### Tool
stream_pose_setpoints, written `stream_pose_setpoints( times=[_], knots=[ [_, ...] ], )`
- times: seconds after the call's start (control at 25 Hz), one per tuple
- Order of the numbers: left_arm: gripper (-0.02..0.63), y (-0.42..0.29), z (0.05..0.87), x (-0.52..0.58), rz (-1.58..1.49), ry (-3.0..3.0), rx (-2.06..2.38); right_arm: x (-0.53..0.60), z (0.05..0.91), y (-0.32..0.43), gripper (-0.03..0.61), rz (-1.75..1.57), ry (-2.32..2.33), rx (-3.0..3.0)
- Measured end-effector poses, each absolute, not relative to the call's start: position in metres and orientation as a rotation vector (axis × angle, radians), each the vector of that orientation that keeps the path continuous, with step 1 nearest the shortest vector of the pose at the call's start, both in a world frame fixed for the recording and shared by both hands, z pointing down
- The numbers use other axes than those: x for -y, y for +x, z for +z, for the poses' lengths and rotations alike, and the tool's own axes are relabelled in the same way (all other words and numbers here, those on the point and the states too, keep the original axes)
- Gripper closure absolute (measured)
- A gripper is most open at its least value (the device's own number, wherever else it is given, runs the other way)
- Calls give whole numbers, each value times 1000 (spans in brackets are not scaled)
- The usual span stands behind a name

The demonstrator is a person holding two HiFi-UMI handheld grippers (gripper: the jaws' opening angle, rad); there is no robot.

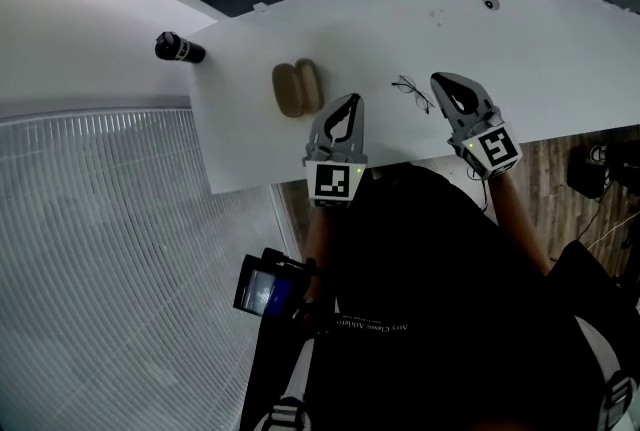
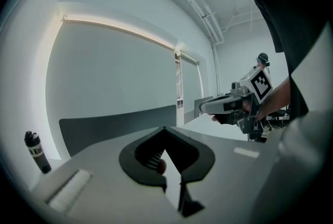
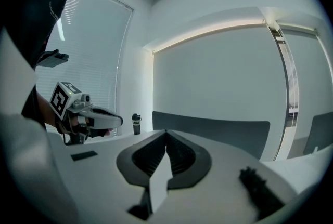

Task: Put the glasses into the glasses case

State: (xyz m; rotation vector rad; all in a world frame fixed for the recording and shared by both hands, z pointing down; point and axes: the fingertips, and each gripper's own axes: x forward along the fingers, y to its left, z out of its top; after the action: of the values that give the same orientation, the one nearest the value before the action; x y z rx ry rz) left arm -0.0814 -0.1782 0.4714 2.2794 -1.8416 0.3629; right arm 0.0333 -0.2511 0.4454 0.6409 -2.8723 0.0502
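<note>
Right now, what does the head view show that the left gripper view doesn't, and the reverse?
Only the head view: the glasses and the tan glasses case, lying apart from each other. Only the left gripper view: the pale wall with a lit strip along its top. Both: the black bottle, the left gripper, jaws together and empty, and the right gripper.
</note>
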Motion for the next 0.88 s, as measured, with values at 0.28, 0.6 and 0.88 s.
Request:
stream_pose_setpoints(
  times=[0.28,0.6,0.88],
  knots=[
    [606,-100,464,197,244,2317,1851,255,468,12,571,32,592,2830],
    [606,-118,469,208,222,2323,1845,270,570,26,569,14,480,2534],
    [606,-137,471,213,276,2309,1866,267,681,45,469,-10,217,2220]
  ],
)
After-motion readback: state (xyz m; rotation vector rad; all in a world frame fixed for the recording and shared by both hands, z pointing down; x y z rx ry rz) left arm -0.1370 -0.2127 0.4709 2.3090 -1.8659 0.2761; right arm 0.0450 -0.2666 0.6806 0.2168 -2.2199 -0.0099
